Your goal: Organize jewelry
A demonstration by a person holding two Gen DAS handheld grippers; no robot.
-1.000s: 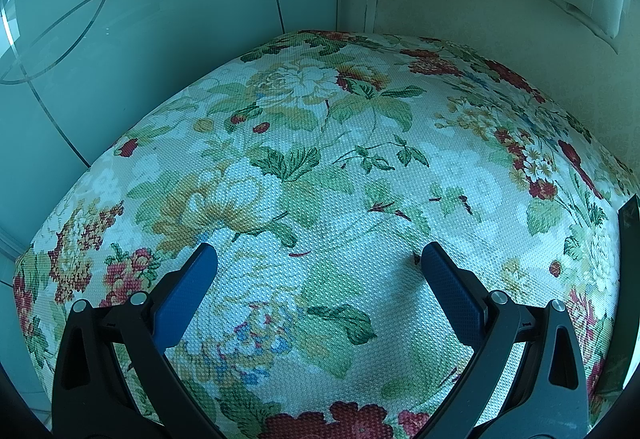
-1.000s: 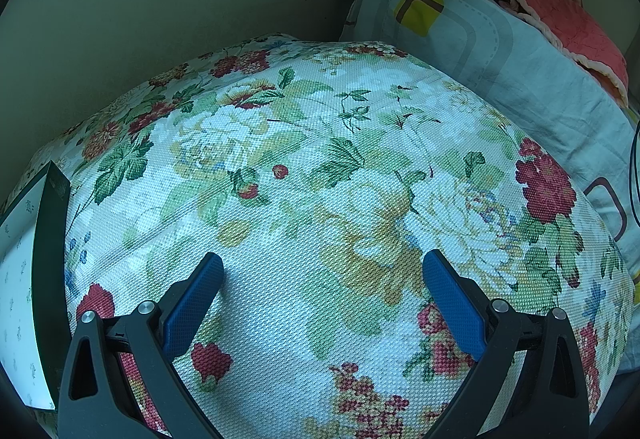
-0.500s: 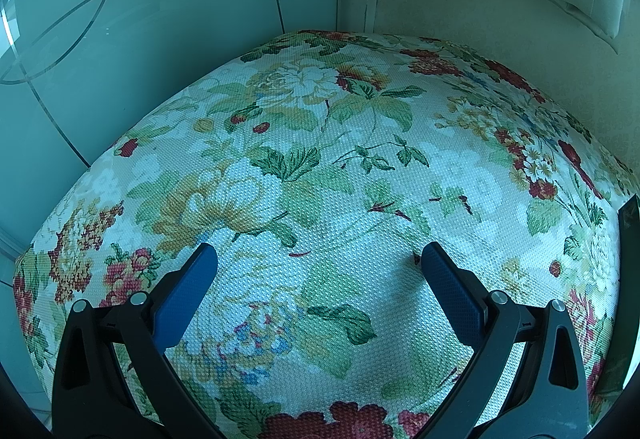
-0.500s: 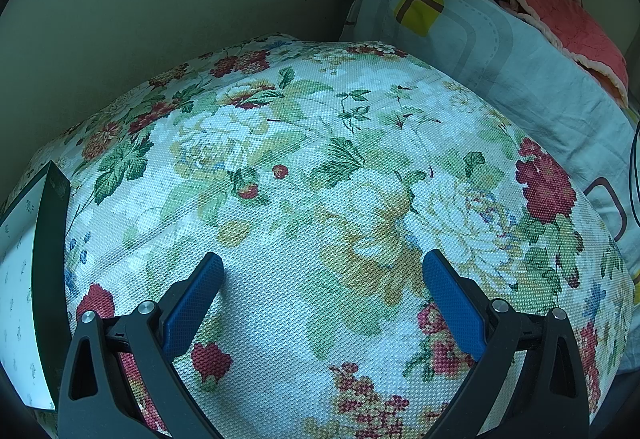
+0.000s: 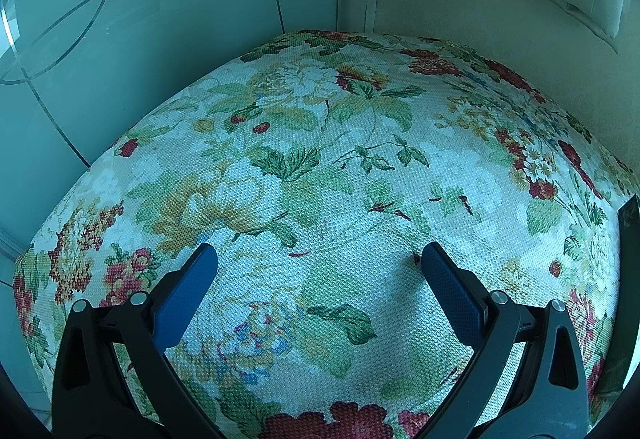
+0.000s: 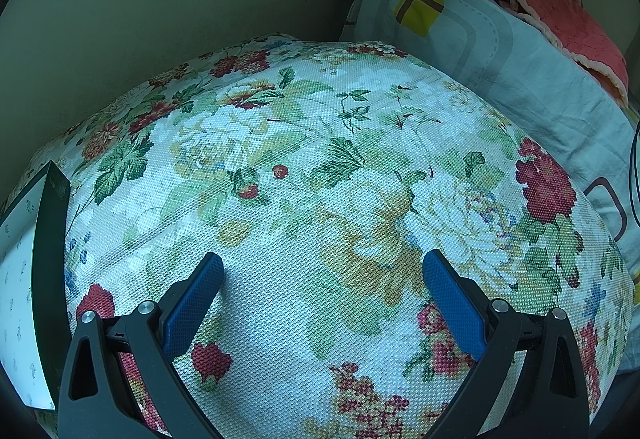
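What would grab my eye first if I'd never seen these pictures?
The flowered cloth fills both views, spread under two open pairs of blue-tipped tongs: the left gripper and the right gripper. A grey pillow lies at the cloth's far right, and a dark-edged box sits at its left edge.

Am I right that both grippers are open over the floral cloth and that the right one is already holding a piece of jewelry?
Not quite. The right gripper holds nothing: the right wrist view shows only floral cloth between its spread fingers. Both grippers, including the left gripper, are indeed open over it.
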